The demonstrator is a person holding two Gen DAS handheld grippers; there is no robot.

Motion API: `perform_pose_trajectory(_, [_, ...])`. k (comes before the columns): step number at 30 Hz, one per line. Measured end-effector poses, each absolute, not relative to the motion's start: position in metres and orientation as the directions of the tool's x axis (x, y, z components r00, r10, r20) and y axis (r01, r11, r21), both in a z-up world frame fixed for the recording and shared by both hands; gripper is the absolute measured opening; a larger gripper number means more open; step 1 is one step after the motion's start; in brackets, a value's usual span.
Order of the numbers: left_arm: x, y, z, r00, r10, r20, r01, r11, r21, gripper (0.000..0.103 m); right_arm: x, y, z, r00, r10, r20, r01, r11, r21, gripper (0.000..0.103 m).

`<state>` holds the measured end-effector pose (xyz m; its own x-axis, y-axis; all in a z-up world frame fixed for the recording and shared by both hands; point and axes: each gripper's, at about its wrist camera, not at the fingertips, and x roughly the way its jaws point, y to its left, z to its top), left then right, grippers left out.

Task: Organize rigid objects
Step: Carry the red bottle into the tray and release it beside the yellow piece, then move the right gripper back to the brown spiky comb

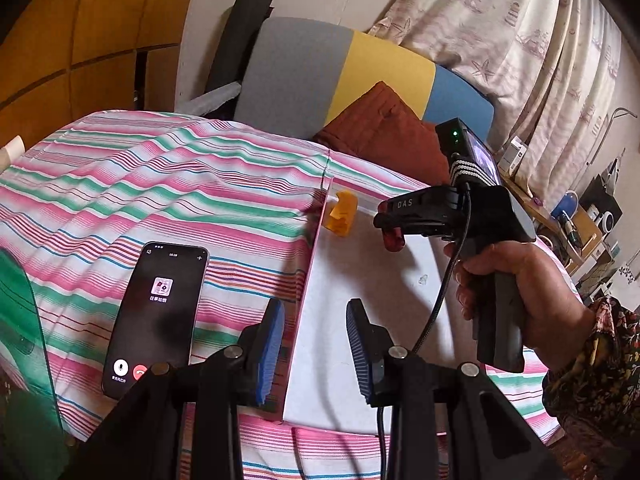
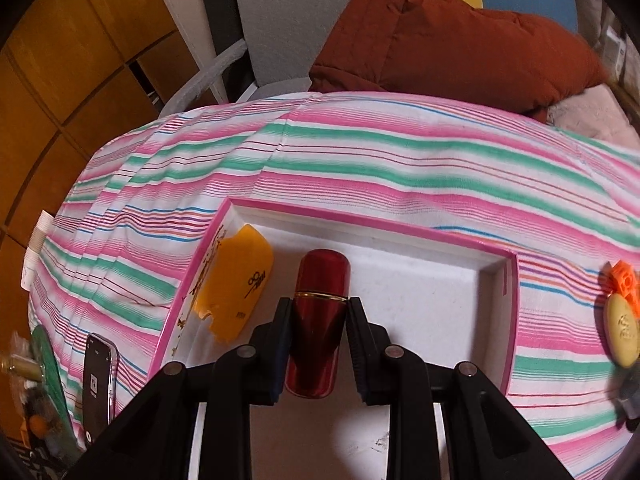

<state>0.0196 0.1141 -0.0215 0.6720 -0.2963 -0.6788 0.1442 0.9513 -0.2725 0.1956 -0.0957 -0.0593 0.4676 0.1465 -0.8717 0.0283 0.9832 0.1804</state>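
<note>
A shallow white box with a pink rim (image 2: 360, 220) lies on the striped cloth. A yellow plastic piece (image 2: 236, 280) lies in its far left corner; it also shows in the left wrist view (image 1: 343, 213). My right gripper (image 2: 318, 312) is shut on a dark red cylindrical case with a gold band (image 2: 318, 320), held over the box floor. In the left wrist view the right gripper (image 1: 394, 232) hangs over the box (image 1: 316, 248) with the red case (image 1: 394, 242) in it. My left gripper (image 1: 316, 328) is open and empty above the box's left rim.
A phone (image 1: 156, 316) with a lit screen lies on the cloth left of the box. An orange toy (image 2: 622, 280) and a pale yellow oval (image 2: 622, 332) lie right of it. A rust cushion (image 2: 440, 40) and a chair back (image 1: 296, 76) stand beyond the table.
</note>
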Motion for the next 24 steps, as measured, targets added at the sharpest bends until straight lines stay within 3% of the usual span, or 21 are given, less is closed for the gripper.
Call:
perform_pose_trajectory(10, [0.018, 0.119, -0.021, 0.672, -0.285, -0.683, 0.13, 0.954, -0.27, 0.032, 0.211, -0.094, -0.06, 0.479, 0.14, -0.866, 0.045, 0.982, 0.184, 0.03])
perform_pose_trajectory(11, [0.018, 0.119, -0.021, 0.672, -0.283, -0.685, 0.128, 0.955, -0.269, 0.032, 0.21, -0.094, -0.059, 0.487, 0.153, -0.86, 0.043, 0.979, 0.199, 0.034])
perform_pose_trajectory(13, [0.017, 0.12, -0.02, 0.673, -0.281, -0.684, 0.124, 0.955, -0.27, 0.032, 0.204, -0.098, -0.054, 0.506, 0.167, -0.846, 0.045, 0.975, 0.22, 0.061])
perform_pose_trajectory(24, [0.008, 0.094, -0.023, 0.645, -0.335, -0.687, 0.177, 0.94, -0.293, 0.032, 0.112, -0.152, -0.021, 0.587, 0.181, -0.789, 0.042, 0.967, 0.253, 0.062])
